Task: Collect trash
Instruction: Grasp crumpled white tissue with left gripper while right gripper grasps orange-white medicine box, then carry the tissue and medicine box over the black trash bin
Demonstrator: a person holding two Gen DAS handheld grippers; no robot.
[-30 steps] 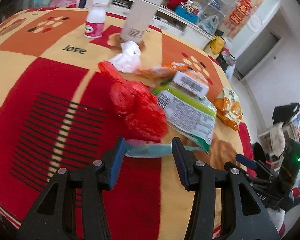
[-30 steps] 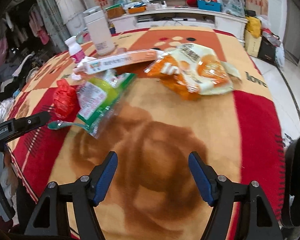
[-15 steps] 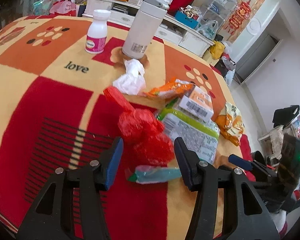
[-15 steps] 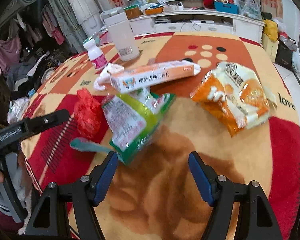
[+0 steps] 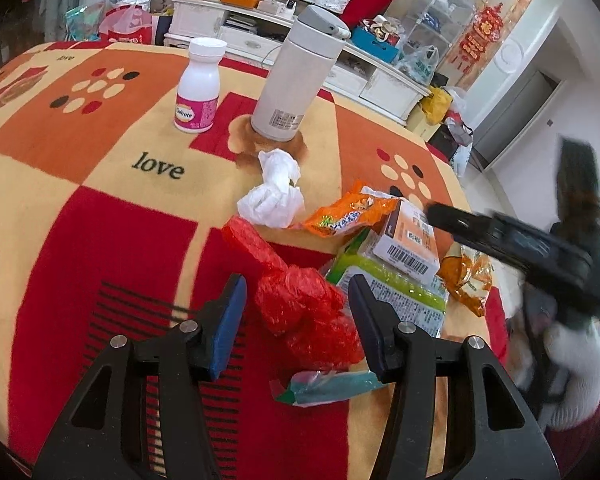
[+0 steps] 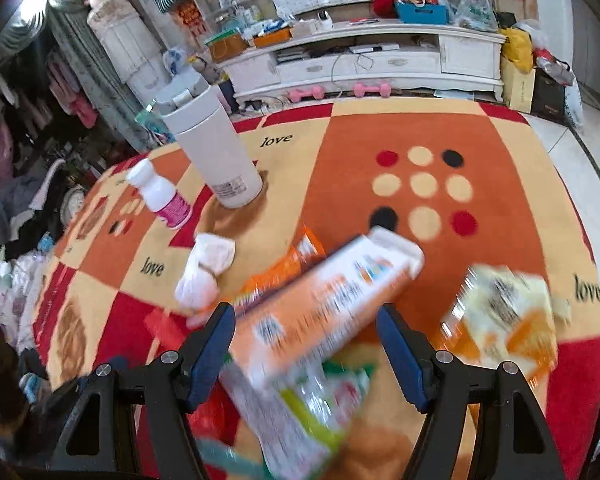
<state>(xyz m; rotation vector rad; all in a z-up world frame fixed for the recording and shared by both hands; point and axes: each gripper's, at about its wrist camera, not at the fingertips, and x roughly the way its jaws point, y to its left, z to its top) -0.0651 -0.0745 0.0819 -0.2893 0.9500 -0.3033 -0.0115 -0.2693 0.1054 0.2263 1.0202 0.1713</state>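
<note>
Left wrist view: red plastic bag (image 5: 304,312) lies crumpled on the near bench (image 5: 100,248), between the jaws.
Left hand-held gripper (image 5: 296,320): half open, just been opening, gripping nothing.
Right hand-held gripper (image 6: 306,344): wide, empty, over orange box (image 6: 324,308).
Advice: lower squarely, pinch the bag's bulk, avoid the green packet (image 5: 400,292) at right.

Carton (image 5: 410,242) atop wrapper (image 5: 396,296), flask (image 5: 294,76) behind

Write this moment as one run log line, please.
left gripper: jaws open, astride red plastic bag | right gripper: jaws open, over orange carton | nothing held
</note>
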